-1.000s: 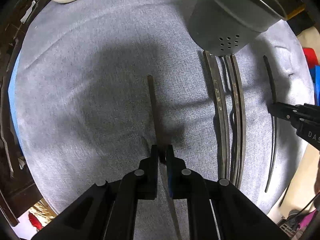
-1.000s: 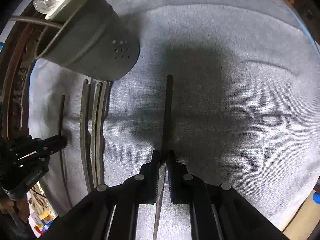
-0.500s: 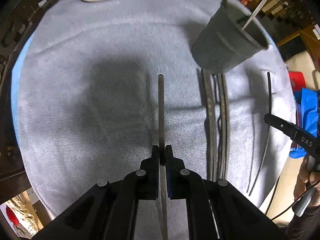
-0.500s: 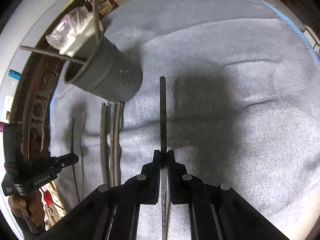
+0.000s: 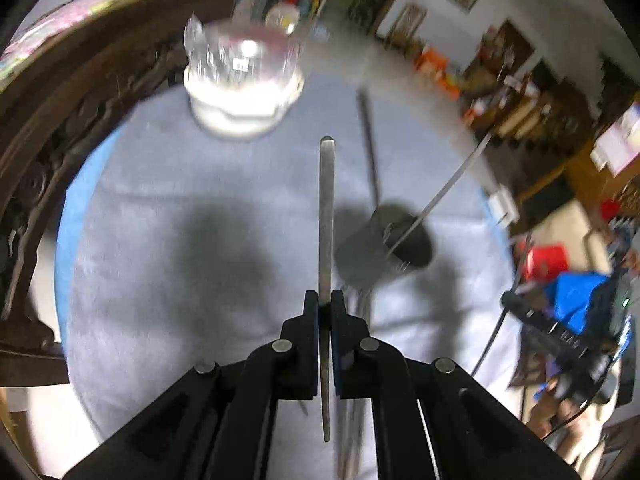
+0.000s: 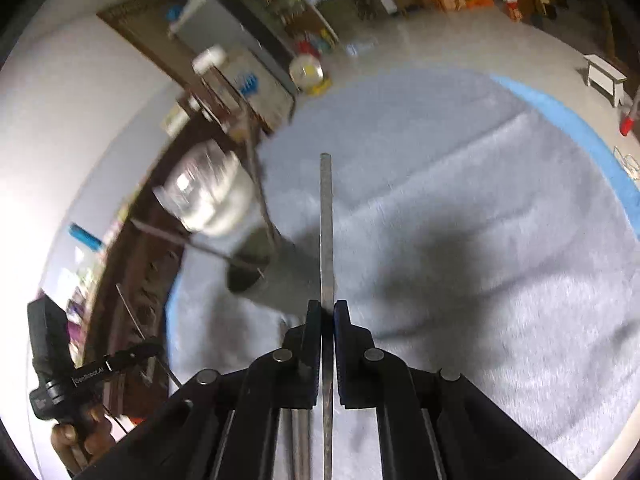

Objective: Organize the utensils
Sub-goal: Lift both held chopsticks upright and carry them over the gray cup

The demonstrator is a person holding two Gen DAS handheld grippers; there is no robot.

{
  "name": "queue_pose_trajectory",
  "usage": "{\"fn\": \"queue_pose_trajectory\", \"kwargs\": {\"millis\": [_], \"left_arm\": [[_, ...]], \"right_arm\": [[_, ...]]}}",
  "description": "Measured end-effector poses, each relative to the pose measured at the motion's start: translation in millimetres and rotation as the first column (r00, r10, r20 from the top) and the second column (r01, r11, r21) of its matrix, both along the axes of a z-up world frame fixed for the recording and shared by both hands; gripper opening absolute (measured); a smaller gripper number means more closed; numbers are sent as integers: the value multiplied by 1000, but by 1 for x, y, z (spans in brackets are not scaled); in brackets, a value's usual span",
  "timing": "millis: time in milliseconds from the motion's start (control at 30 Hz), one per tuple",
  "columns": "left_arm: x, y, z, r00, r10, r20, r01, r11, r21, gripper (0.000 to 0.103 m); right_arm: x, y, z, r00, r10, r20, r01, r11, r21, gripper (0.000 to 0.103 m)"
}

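Nearest in the left wrist view, the left gripper (image 5: 325, 304) has its fingers pinched onto a flat metal utensil handle (image 5: 326, 216), which rises straight ahead, clear of the grey cloth (image 5: 160, 280). The right gripper (image 6: 327, 312) likewise clamps a thin metal utensil (image 6: 326, 224) that points forward above the cloth. Just beyond both tips stands the dark grey utensil cup (image 5: 384, 248) (blurred in both views), already holding two long utensils that lean out of its mouth. More utensils lie on the cloth at the cup's near side, partly hidden behind the fingers. Farther back sits a white dish (image 5: 242, 92) with clear plastic over it.
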State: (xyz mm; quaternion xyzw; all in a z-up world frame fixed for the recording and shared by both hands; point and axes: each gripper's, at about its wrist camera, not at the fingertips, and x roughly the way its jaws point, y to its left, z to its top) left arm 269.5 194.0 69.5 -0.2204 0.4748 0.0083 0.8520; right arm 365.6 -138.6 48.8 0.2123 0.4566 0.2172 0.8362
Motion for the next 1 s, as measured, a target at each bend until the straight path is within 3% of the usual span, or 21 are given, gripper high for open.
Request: {"fn": "queue_pose_trajectory", "kwargs": {"millis": [233, 467, 700, 900, 1000], "left_arm": [[7, 2, 53, 985, 55, 166, -52, 998, -23, 5], [18, -5, 90, 928, 130, 348, -137, 991, -6, 5], [40, -17, 80, 878, 182, 442, -203, 979, -1, 5], [60, -30, 58, 887, 159, 432, -204, 977, 59, 5], [67, -37, 43, 901, 136, 412, -190, 978, 92, 5]], "right_arm": [[15, -5, 55, 982, -97, 165, 74, 987, 140, 7], [39, 20, 82, 933, -201, 298, 150, 971, 185, 7], [60, 52, 77, 892, -263, 368, 222, 963, 151, 7], [66, 67, 56, 880, -248, 406, 248, 967, 54, 7], [69, 76, 42, 891, -218, 398, 230, 973, 19, 7]]}}
